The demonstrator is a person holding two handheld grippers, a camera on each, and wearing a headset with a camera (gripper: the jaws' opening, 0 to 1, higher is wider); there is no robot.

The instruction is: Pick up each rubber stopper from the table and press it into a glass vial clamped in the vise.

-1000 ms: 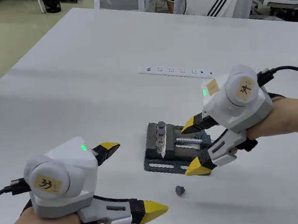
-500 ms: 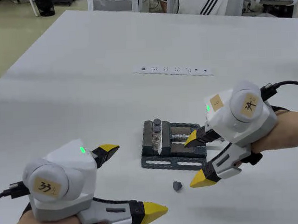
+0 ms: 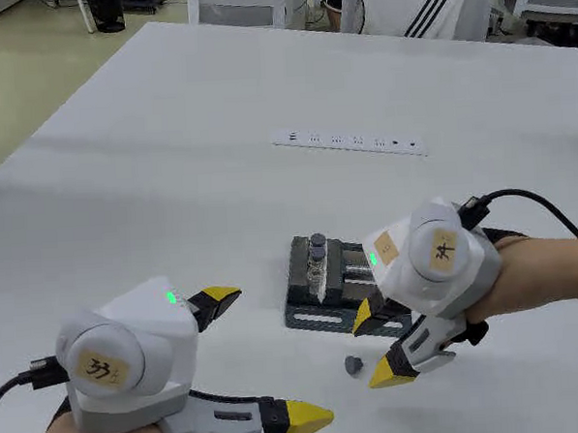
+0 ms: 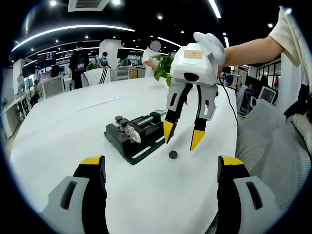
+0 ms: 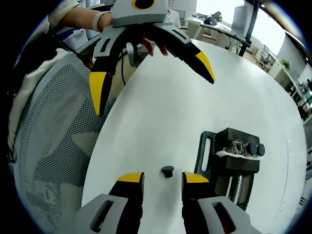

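The right gripper (image 5: 163,179) hangs over the white table (image 3: 171,184) with its jaws parted. The rubber stopper (image 5: 167,171) lies just ahead of the yellow tips and centred in the gap between them, touching neither. The vise (image 5: 234,146) sits near, off one side of those jaws, with small glass vials (image 3: 317,264) upright in its clamp.

The stopper looks small, light and soft. Rubber should give grip rather than slip, but a loose piece this size may tip or skid if one tip meets it first. Whether it stands or lies tilted is too small to tell. The safest hold is probably across its wider body, both tips closing evenly and low. The glass is fragile, so pressing calls for a straight, gentle push.

The left gripper (image 3: 265,358) is also spread wide and empty, well apart from the right one. The open table between them leaves free room. The table edge and a mesh chair (image 5: 48,136) lie behind the right gripper.
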